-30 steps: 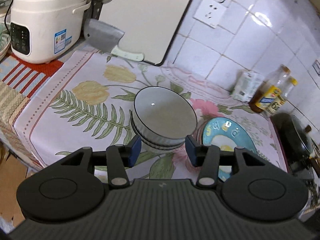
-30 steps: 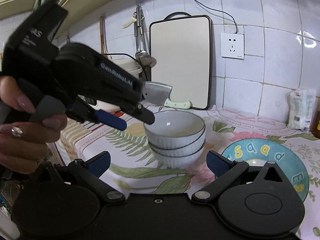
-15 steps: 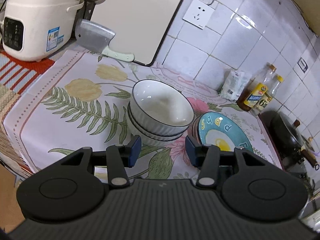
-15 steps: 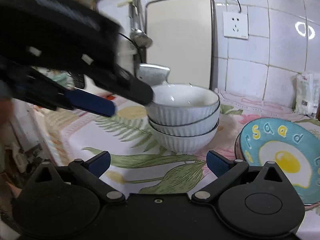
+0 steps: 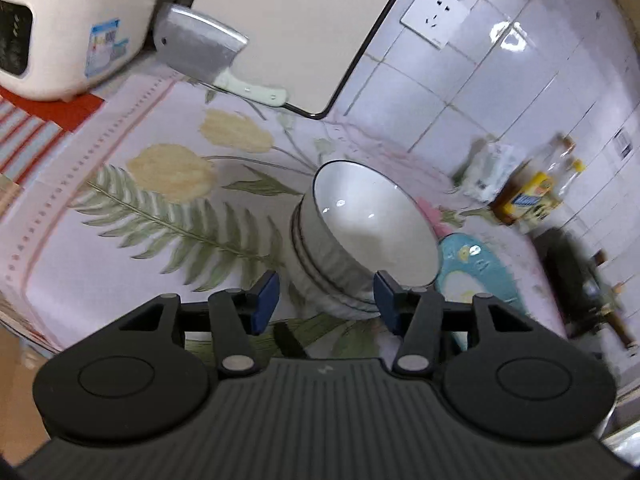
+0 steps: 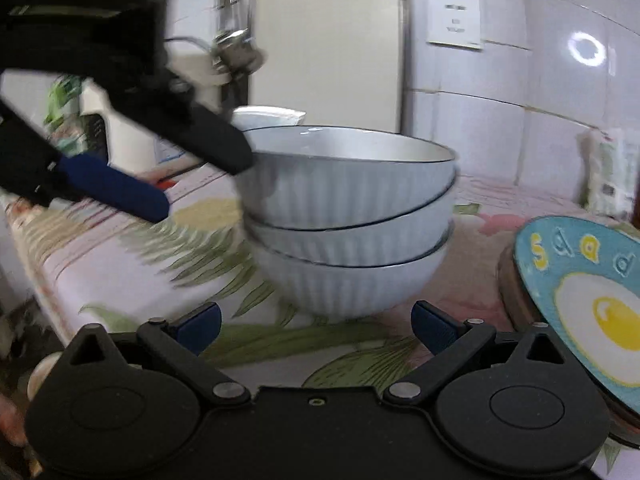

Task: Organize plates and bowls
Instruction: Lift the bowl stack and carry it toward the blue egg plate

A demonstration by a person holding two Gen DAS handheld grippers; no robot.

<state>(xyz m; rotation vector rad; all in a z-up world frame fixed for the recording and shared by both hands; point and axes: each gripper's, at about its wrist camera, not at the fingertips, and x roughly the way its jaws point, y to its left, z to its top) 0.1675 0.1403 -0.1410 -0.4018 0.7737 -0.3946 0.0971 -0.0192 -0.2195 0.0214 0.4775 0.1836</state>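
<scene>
White wall tiles [image 5: 472, 92] and a flowered cloth [image 5: 168, 208] covering the counter are seen behind the work. On that cloth a stack of bowls [image 6: 348, 216] is set upright, three ribbed white bowls nested one in another, their mouths facing up; nothing is seen inside the top one. Just beside the stack, on the side away from the rice cooker [image 5: 68, 28], a blue plate [image 6: 592, 292] with a fried-egg print lies on something brown, tilted in the right wrist view. A cleaver [image 5: 204, 56] is leaned against a pale cutting board [image 5: 296, 20] at the wall, and bottles [image 5: 532, 188] are blurred farther along.

The left tongs [image 5: 326, 300] are held partly apart, and their jaws have just been opening; the near side of the bowl stack is framed between the blue pads, though no contact can be made out. In the right wrist view one dark finger [image 6: 208, 140] of these tongs is seen at the rim of the top bowl; whether it touches cannot be told. The right tongs [image 6: 316, 324] are spread wide and empty, pointed at the foot of the stack.

Compared with a second ago, the stack is seen much larger and nearer in both views, and both tongs are lower and closer to it.
</scene>
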